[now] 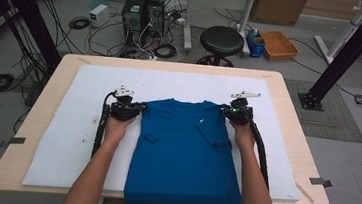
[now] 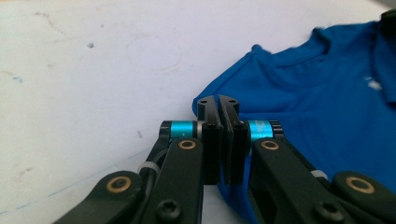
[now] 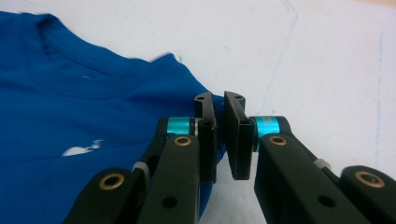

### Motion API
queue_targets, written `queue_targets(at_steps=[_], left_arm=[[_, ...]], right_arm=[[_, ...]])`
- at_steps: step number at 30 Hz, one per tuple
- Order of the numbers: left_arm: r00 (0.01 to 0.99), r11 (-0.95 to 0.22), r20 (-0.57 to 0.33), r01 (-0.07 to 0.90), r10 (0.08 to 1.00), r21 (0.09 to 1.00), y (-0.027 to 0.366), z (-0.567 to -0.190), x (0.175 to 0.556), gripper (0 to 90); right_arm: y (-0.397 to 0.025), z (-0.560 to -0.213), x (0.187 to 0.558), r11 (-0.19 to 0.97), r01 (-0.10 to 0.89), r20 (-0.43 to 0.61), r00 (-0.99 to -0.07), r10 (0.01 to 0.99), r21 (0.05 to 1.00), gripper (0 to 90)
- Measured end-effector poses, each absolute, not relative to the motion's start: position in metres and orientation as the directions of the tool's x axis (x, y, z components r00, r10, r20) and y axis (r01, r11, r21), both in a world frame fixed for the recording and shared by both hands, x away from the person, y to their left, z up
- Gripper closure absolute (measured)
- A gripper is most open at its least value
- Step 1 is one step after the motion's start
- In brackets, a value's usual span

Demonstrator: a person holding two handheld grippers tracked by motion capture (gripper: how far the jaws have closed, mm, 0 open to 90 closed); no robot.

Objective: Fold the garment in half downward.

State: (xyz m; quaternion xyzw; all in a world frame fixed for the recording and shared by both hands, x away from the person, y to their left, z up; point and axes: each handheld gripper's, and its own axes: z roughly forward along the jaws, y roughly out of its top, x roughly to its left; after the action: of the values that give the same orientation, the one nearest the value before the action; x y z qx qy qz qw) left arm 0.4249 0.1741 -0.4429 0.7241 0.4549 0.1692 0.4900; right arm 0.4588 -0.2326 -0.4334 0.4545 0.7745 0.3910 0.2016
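Observation:
A blue T-shirt point(image 1: 184, 152) lies face up on the white mat point(image 1: 79, 122), sleeves folded inward and hem hanging over the table's near edge. My left gripper point(image 1: 142, 107) is at the shirt's left shoulder, its jaws pressed together on the fabric edge point(image 2: 261, 88). In the left gripper view the left gripper point(image 2: 218, 102) has blue cloth running beneath it. My right gripper point(image 1: 225, 110) is at the right shoulder. In the right gripper view the right gripper point(image 3: 219, 99) is pinched on the shoulder's edge point(image 3: 187, 84), with blue showing between the jaws.
The mat covers most of the wooden table point(image 1: 288, 117). On the floor beyond stand a black stool point(image 1: 221, 40), computer towers point(image 1: 142, 10) with tangled cables, and a cardboard tray point(image 1: 278, 45). Black frame posts point(image 1: 347, 47) rise at both sides.

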Motion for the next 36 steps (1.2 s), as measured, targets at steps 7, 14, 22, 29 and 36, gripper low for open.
queue_targets(at_steps=[7,14,22,29,36], left_arm=[[0.609,-0.061,-0.24,0.43,0.756,0.901,0.181,-0.429,0.398,87.7],[0.706,-0.087,-0.23,0.382,0.669,0.92,0.189,-0.419,0.359,87.6],[0.783,-0.143,-0.225,0.37,0.579,0.918,0.199,-0.425,0.321,87.6],[0.823,-0.253,-0.199,0.379,0.532,0.89,0.198,-0.433,0.296,87.6],[0.852,-0.34,-0.241,0.423,0.466,0.84,0.203,-0.439,0.279,87.5]], right_arm=[[-0.241,-0.42,0.416,0.309,0.449,0.011,-0.582,0.813,0.839,84.2],[-0.255,-0.415,0.371,0.317,0.396,0.01,-0.639,0.769,0.862,84.2],[-0.276,-0.409,0.331,0.373,0.398,0.042,-0.729,0.683,0.839,84.2],[-0.281,-0.422,0.301,0.438,0.43,0.068,-0.77,0.634,0.789,84.1],[-0.283,-0.419,0.29,0.491,0.454,0.112,-0.808,0.578,0.743,83.7]])
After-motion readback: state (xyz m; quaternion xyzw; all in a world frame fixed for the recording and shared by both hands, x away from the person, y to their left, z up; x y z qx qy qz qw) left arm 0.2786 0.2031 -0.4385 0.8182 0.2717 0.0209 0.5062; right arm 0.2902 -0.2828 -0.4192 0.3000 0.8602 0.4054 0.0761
